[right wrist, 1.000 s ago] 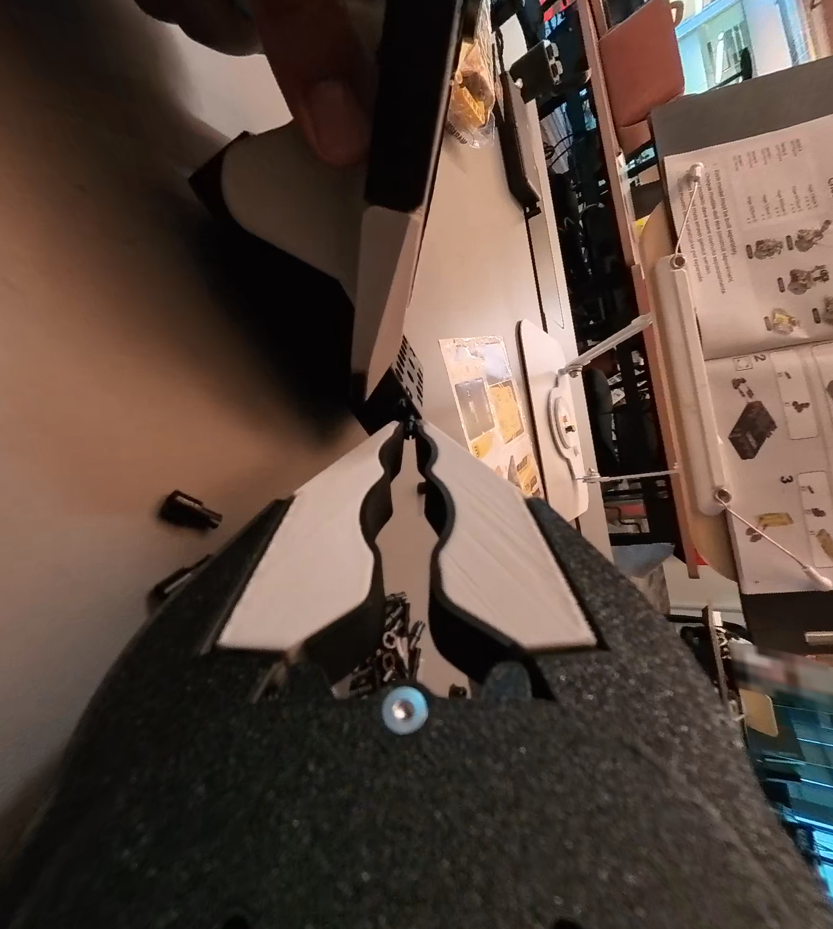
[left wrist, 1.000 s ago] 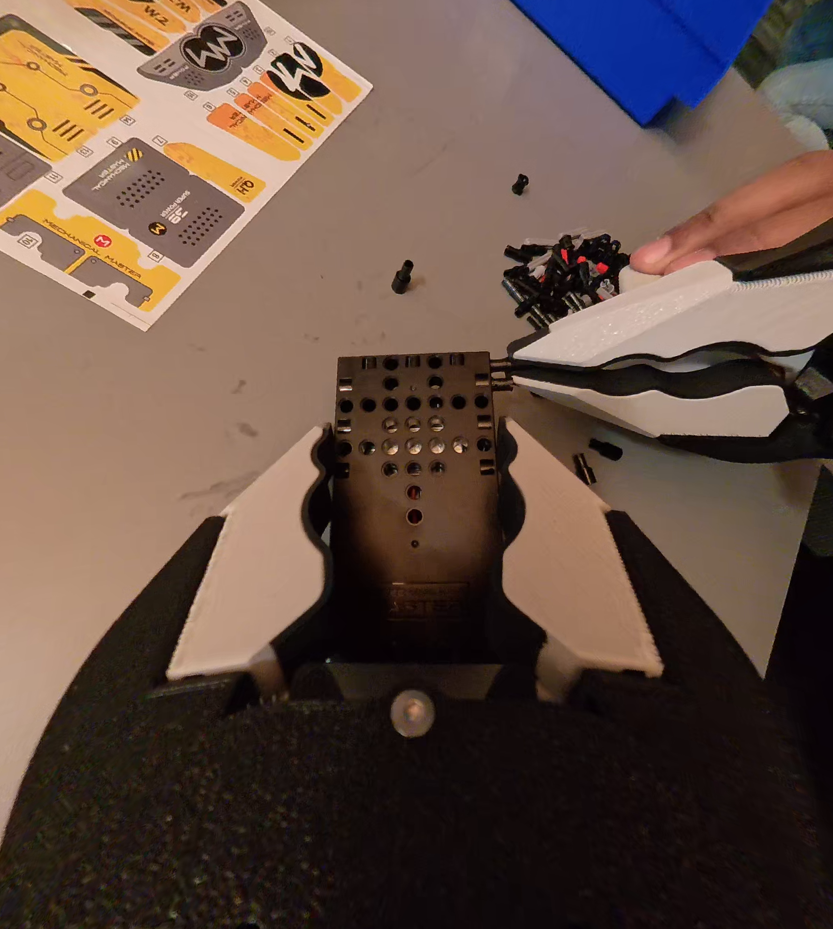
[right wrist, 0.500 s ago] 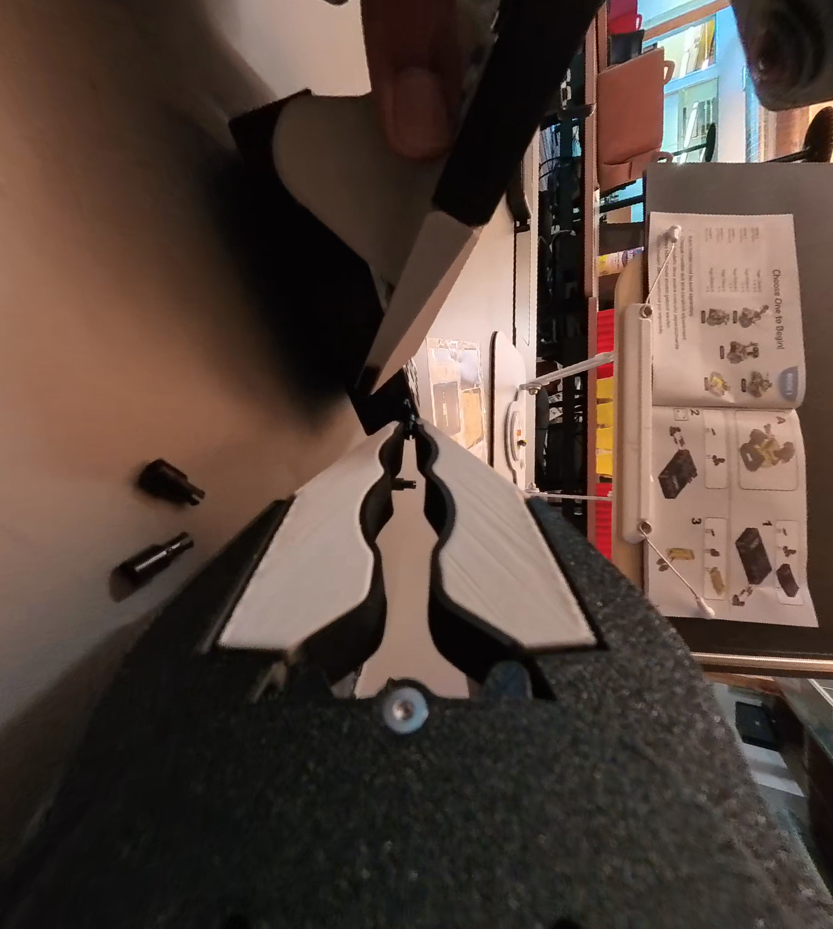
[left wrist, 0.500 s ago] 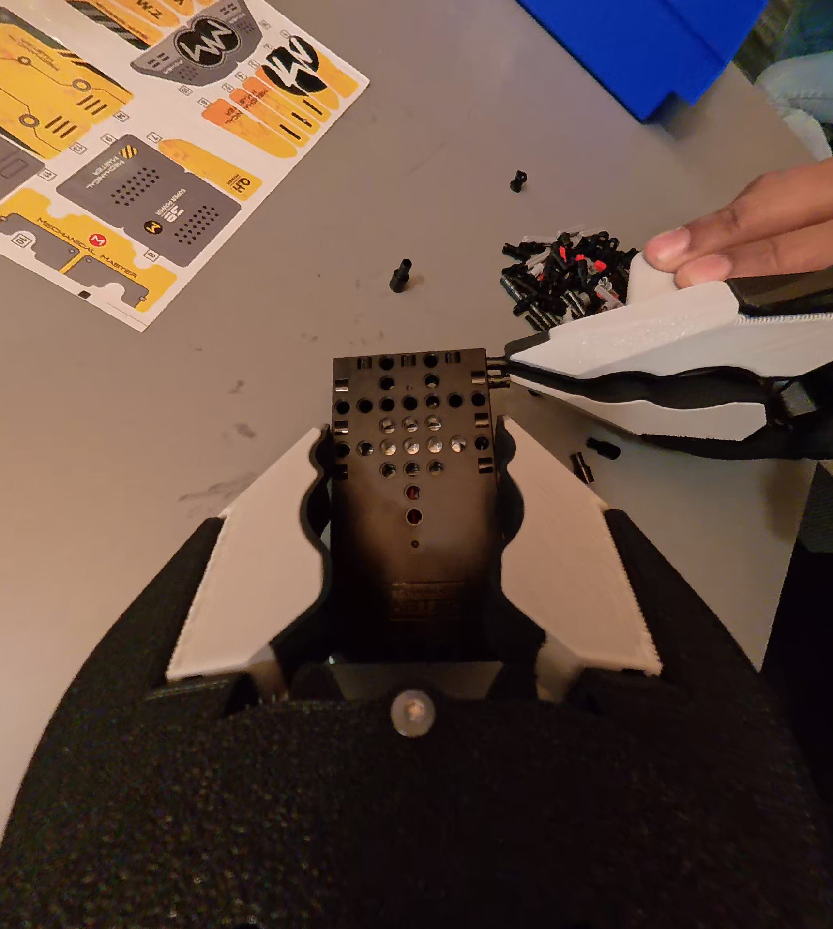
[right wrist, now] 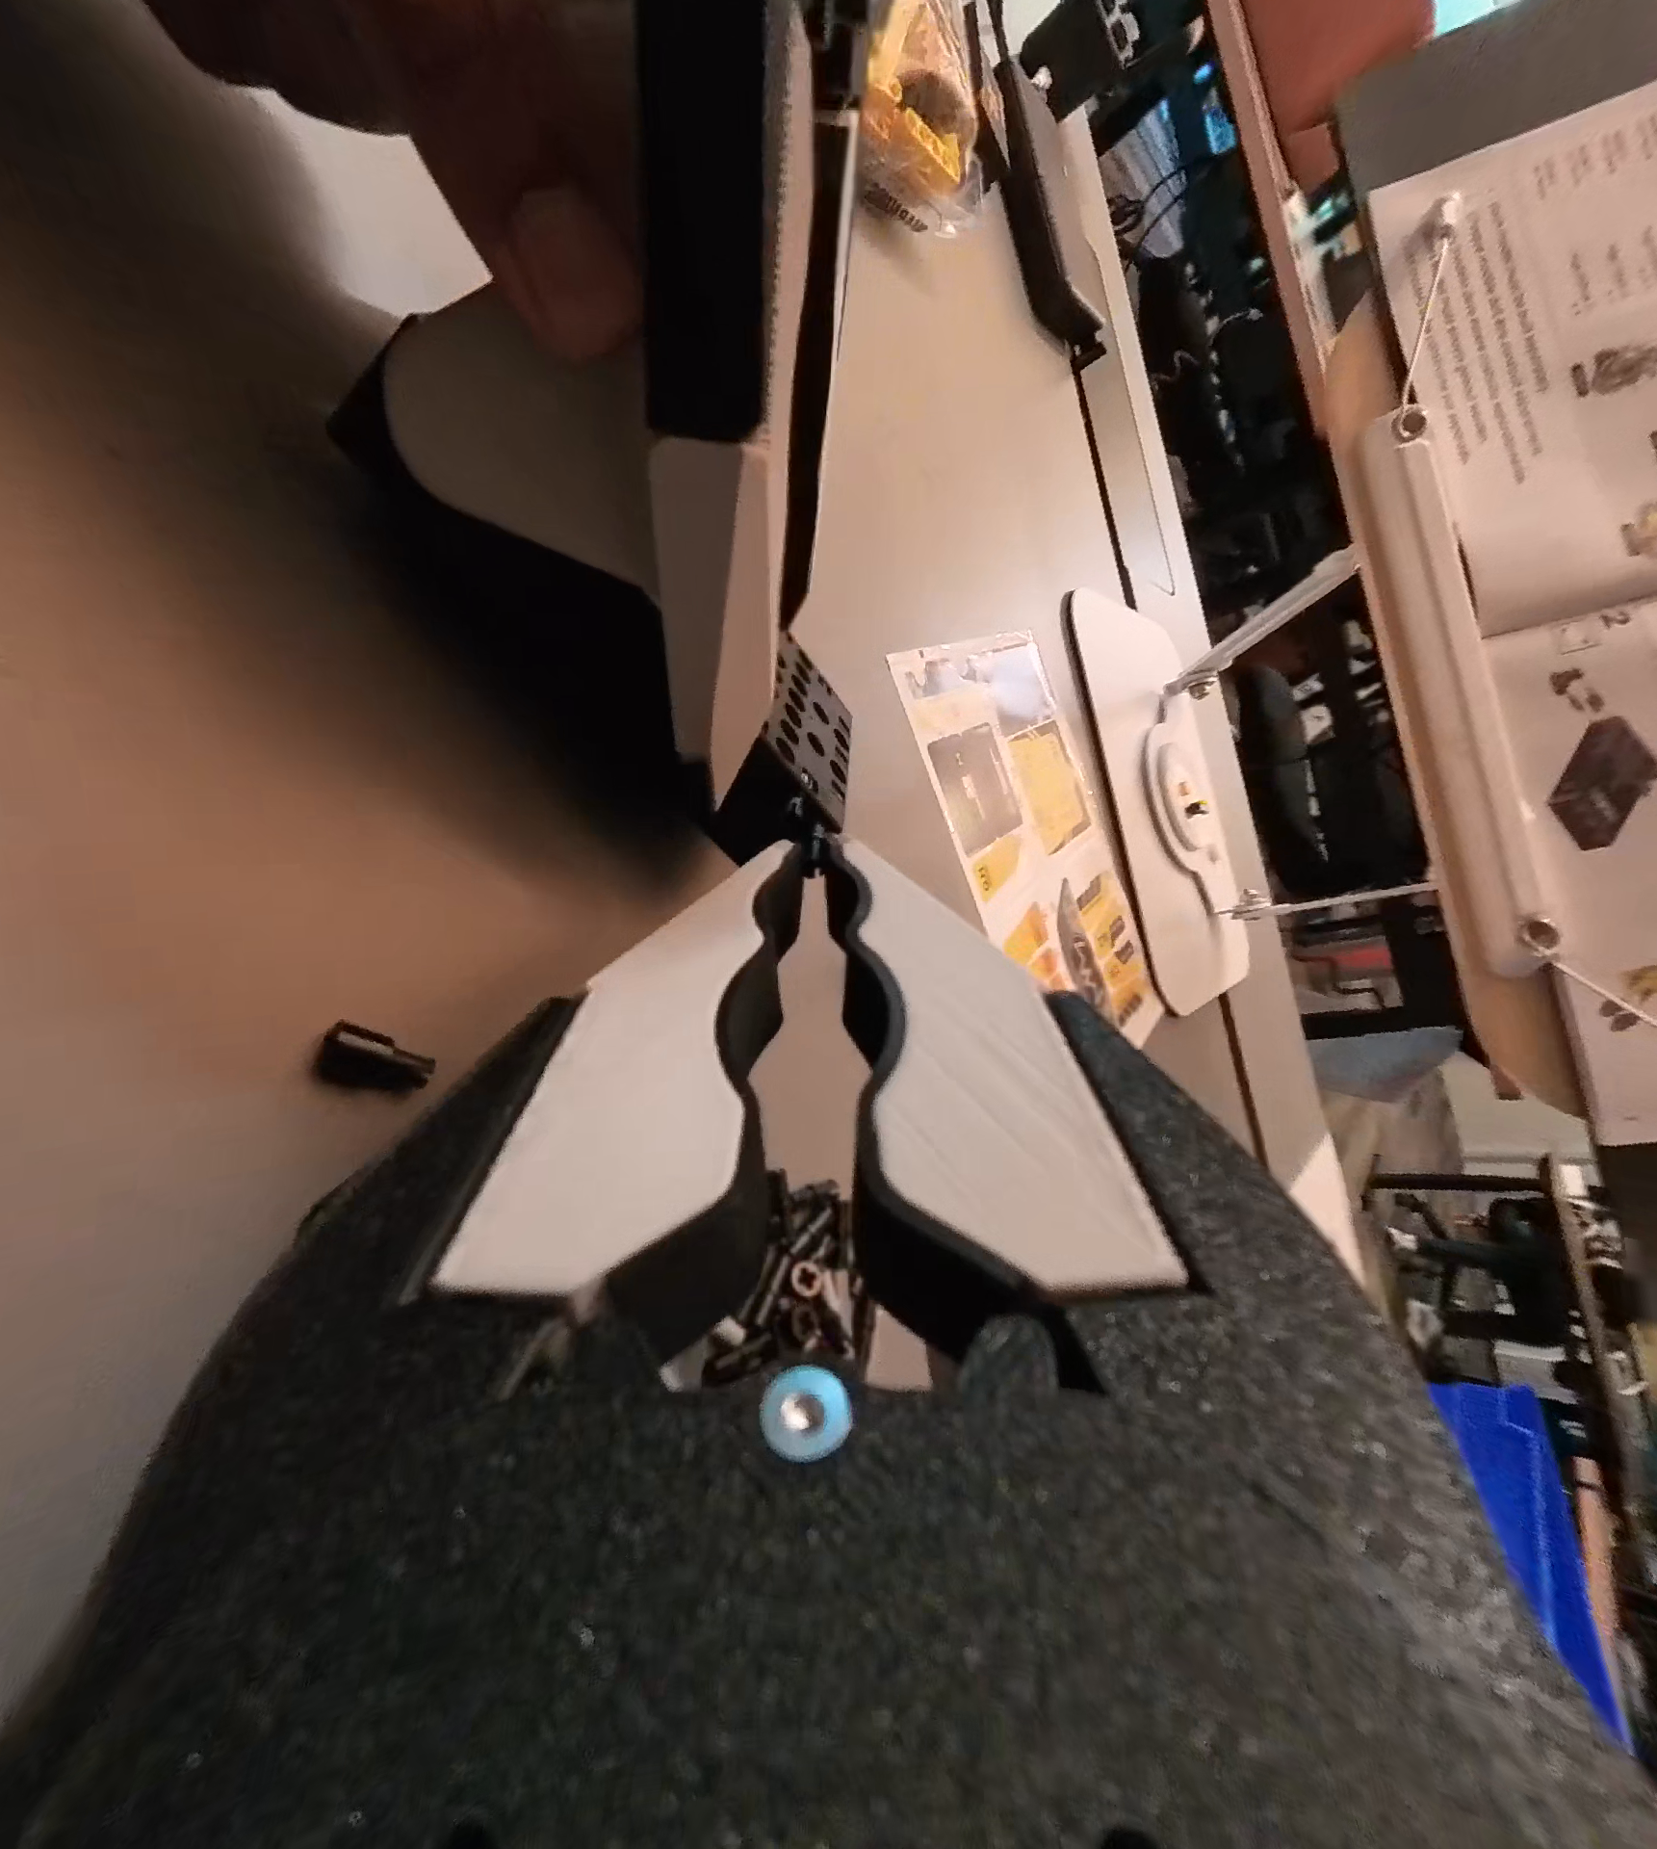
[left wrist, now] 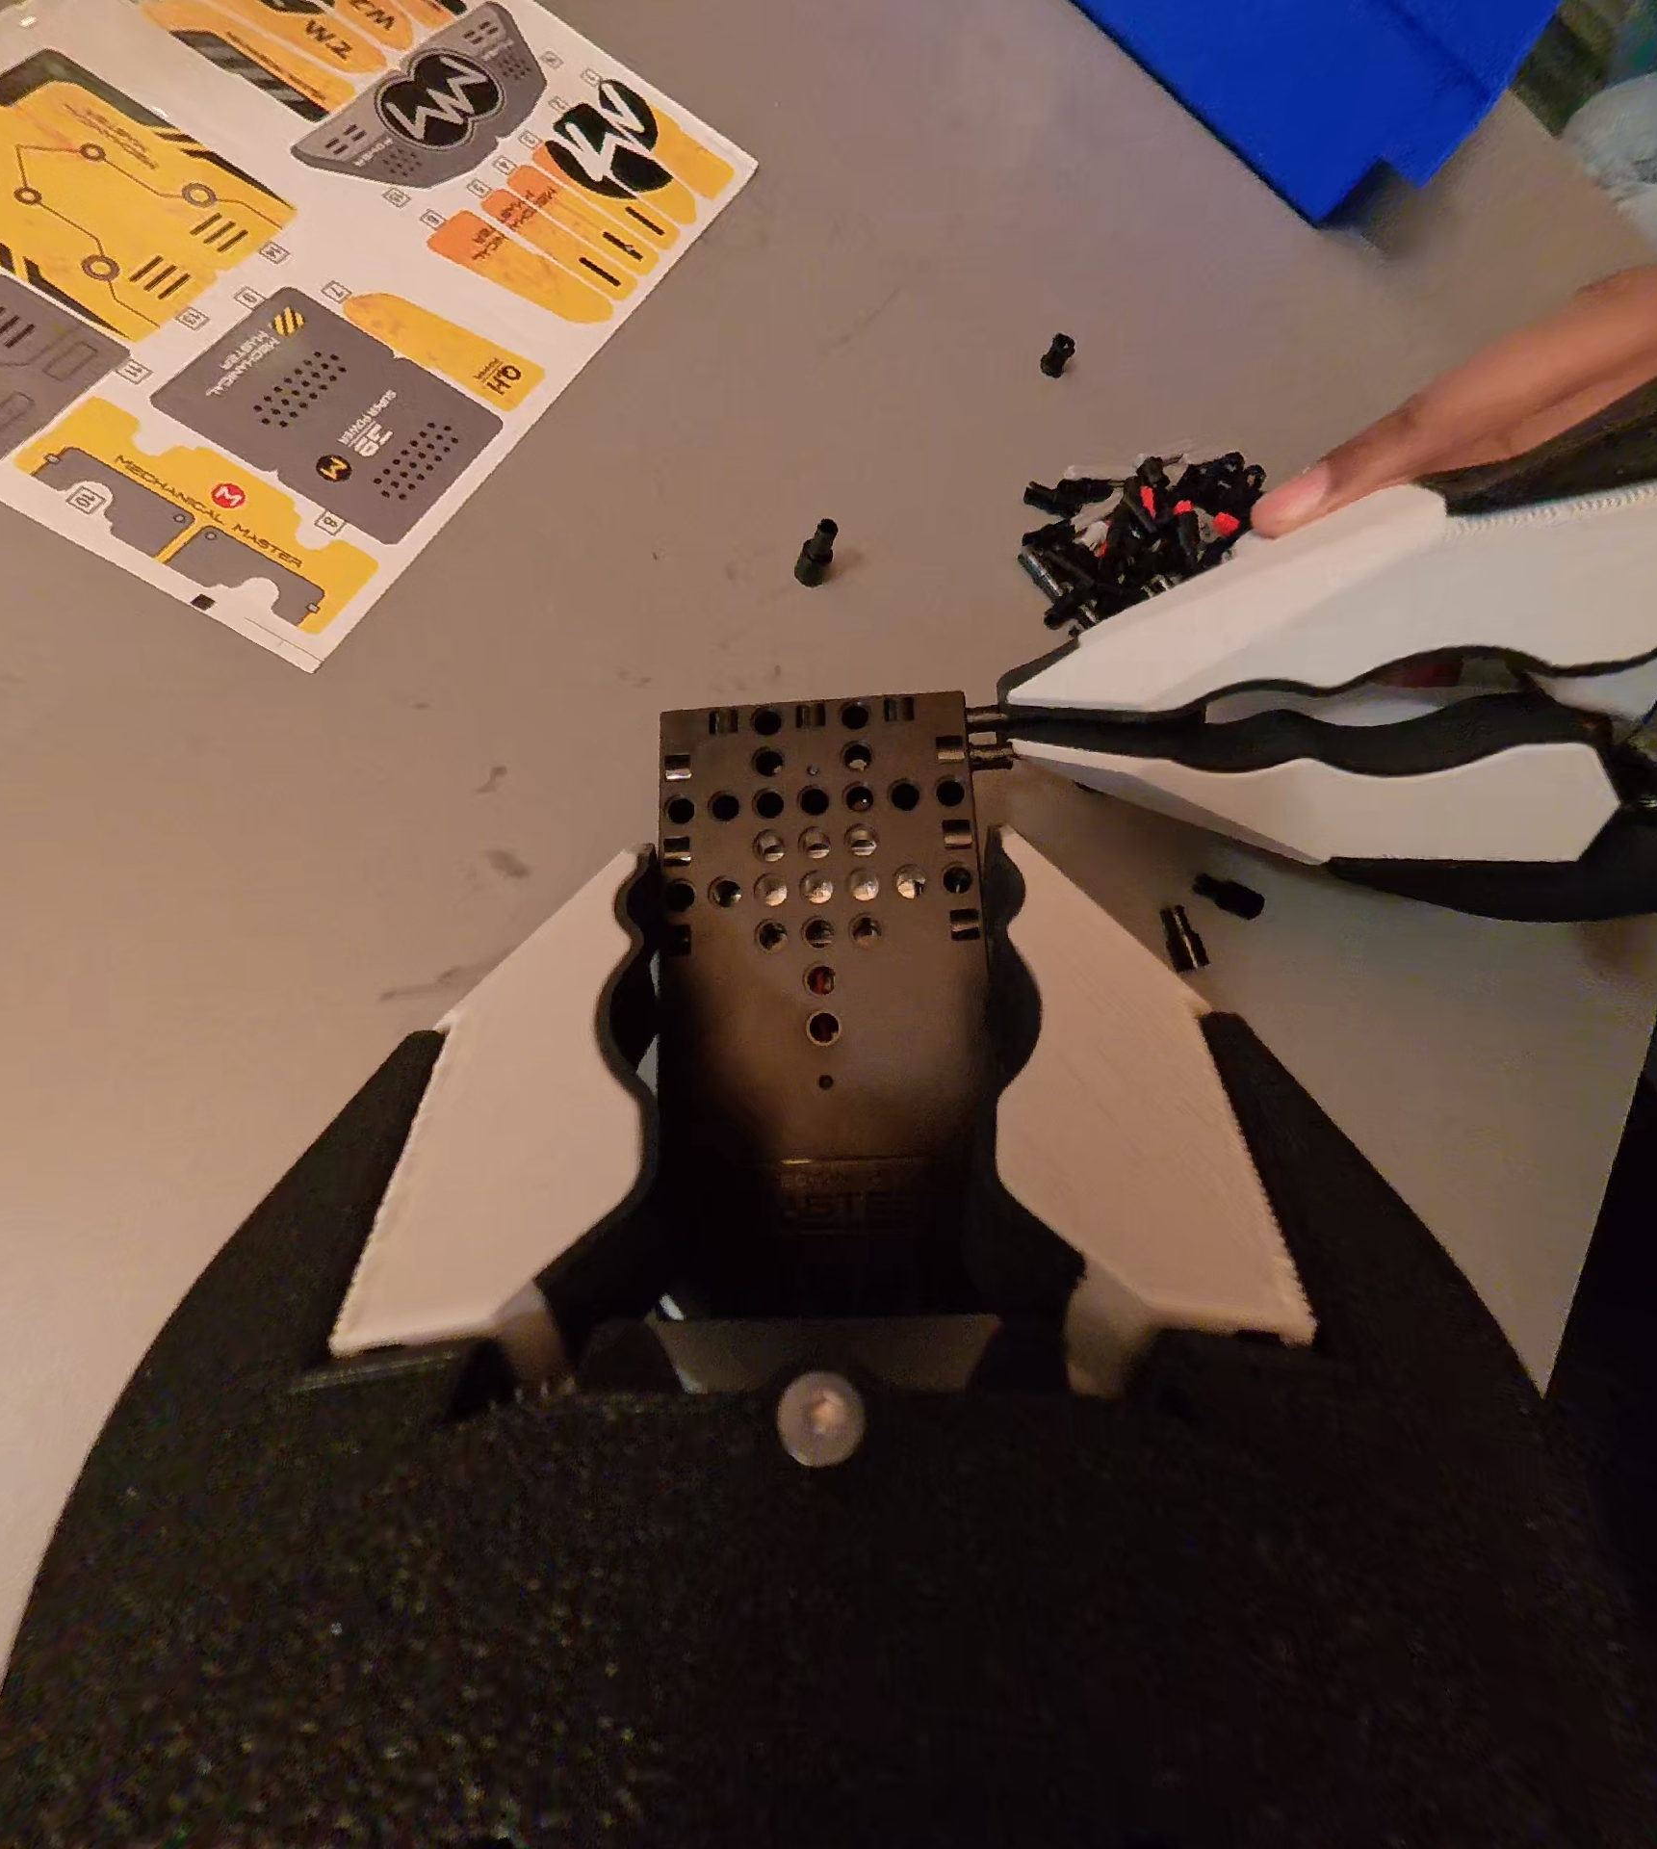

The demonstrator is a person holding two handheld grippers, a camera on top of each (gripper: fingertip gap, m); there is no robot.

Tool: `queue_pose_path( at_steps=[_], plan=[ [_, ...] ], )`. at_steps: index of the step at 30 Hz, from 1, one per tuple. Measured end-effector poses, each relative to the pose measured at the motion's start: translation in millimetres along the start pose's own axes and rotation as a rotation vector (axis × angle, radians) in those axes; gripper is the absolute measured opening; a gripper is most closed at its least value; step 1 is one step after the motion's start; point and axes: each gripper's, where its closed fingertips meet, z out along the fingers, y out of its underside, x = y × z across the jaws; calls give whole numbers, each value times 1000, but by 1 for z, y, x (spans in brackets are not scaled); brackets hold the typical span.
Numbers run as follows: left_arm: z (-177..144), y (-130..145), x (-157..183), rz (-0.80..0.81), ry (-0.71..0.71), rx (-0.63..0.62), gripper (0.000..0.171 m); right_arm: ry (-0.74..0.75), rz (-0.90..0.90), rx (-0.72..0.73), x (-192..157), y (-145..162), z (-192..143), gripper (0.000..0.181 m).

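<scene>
My left gripper (left wrist: 816,860) is shut on a black perforated block (left wrist: 816,900) and holds it over the grey table (left wrist: 304,900). My right gripper (left wrist: 1004,730) comes in from the right, shut on a small black pin (left wrist: 982,735) at the block's upper right side. In the right wrist view my right gripper (right wrist: 814,850) pinches the pin (right wrist: 812,850) against the block (right wrist: 799,750), with the left gripper's white finger (right wrist: 704,580) above it. A hand (left wrist: 1464,400) rests on the right gripper.
A pile of black and red pins (left wrist: 1134,540) lies behind the right gripper. Loose pins (left wrist: 816,550) (left wrist: 1056,355) (left wrist: 1184,936) lie around. A yellow and grey sticker sheet (left wrist: 254,300) lies far left, a blue bin (left wrist: 1324,90) far right. An open instruction booklet (right wrist: 1604,600) stands on a holder. My hands' fingertips stand some 4 cm from each other.
The right gripper has rolled and shifted slightly while staying at the block's upper right side with the pin. The left gripper and block have hardly moved.
</scene>
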Motion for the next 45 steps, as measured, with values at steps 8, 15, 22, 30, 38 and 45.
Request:
queue_pose_path(
  at_steps=[8, 15, 22, 30, 38, 45],
  plan=[
    [0, 0, -2, 0, -8, -3, 64, 3, -12, 32, 1, 0, 2, 4],
    [0, 0, -3, 9, -26, -10, 64, 149, -370, -27, 1, 1, 3, 4],
    [0, -1, -7, -14, -53, -10, 64, 222, -438, -102, 3, 0, 7, 4],
    [0, -1, -4, -43, -20, 3, 64, 78, 74, -23, 5, 1, 10, 4],
    [1, -1, -10, 20, -84, -1, 64, 97, -20, -3, 2, 3, 14, 5],
    [-3, -2, -18, 1, -95, 23, 64, 143, -59, 20, 5, 11, 11, 11]
  ],
)
